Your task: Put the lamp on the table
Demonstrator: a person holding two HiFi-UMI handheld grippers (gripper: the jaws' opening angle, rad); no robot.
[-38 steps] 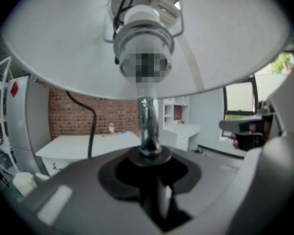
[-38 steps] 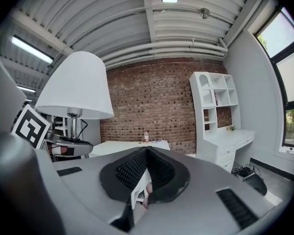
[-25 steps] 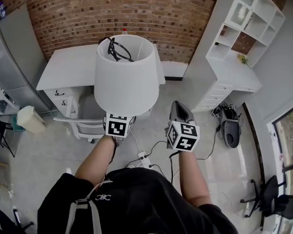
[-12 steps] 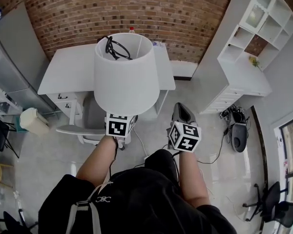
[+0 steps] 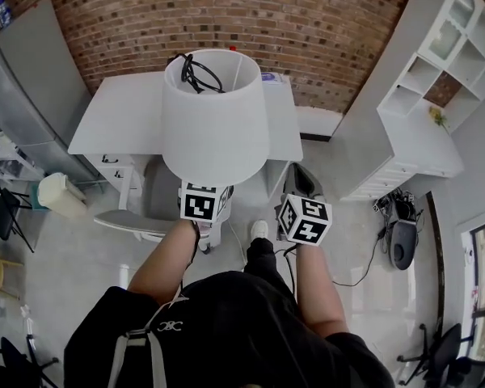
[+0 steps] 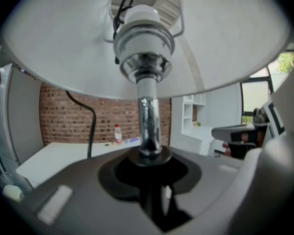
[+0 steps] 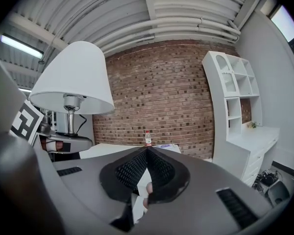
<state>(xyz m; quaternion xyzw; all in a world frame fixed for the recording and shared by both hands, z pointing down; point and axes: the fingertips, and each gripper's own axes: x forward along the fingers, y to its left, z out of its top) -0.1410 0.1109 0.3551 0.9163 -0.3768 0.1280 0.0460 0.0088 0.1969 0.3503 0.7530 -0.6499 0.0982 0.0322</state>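
The left gripper (image 5: 203,194) holds the lamp (image 5: 214,120) upright in the air. In the left gripper view its fingers (image 6: 78,185) are part open and clamped on the chrome stem (image 6: 149,121), which rises between them to the socket under the white shade (image 6: 63,48). A black cord (image 5: 196,73) lies coiled inside the top of the shade. In the head view the shade overlaps the front edge of the white desk (image 5: 117,124), which stands against a brick wall (image 5: 226,14). The lamp does not rest on the desk. A small bottle (image 7: 147,138) stands at the back of the desk. The right gripper (image 5: 300,183) hangs just beside the lamp, its fingers (image 7: 132,168) closed tip to tip with nothing in them.
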